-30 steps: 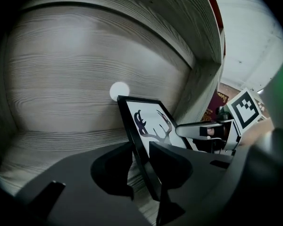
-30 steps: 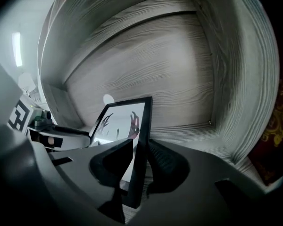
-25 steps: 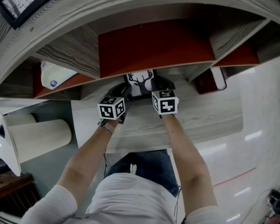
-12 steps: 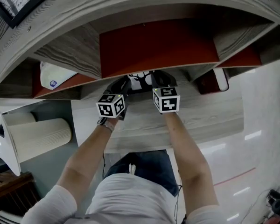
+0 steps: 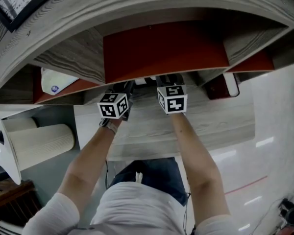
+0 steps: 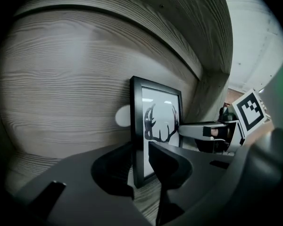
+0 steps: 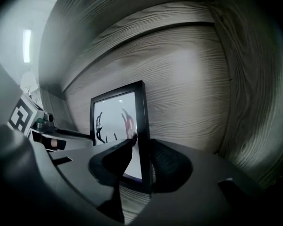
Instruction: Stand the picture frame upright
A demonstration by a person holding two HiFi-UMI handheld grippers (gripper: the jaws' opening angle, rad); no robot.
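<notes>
The black picture frame (image 6: 155, 131) with a white antler print stands upright on the wood-grain shelf (image 5: 206, 116), close to the cubby's back wall. My left gripper (image 6: 141, 161) has its jaws on either side of the frame's left edge and grips it. My right gripper (image 7: 140, 157) grips the frame (image 7: 118, 131) by its right edge. In the head view both grippers, left (image 5: 129, 87) and right (image 5: 167, 80), reach under the upper shelf board, which hides nearly all of the frame. The right gripper (image 6: 212, 131) also shows beside the frame in the left gripper view.
The cubby has wood-grain side walls and a low top. A red panel (image 5: 161, 48) lies above it. A white cap-like thing (image 5: 56, 80) sits in the left cubby, a dark red object (image 5: 220, 87) in the right one. A cream ribbed roll (image 5: 39, 143) lies at lower left.
Both grippers have moved deeper into the cubby with the frame. The antler print, visible in the head view before, is now hidden under the upper shelf board.
</notes>
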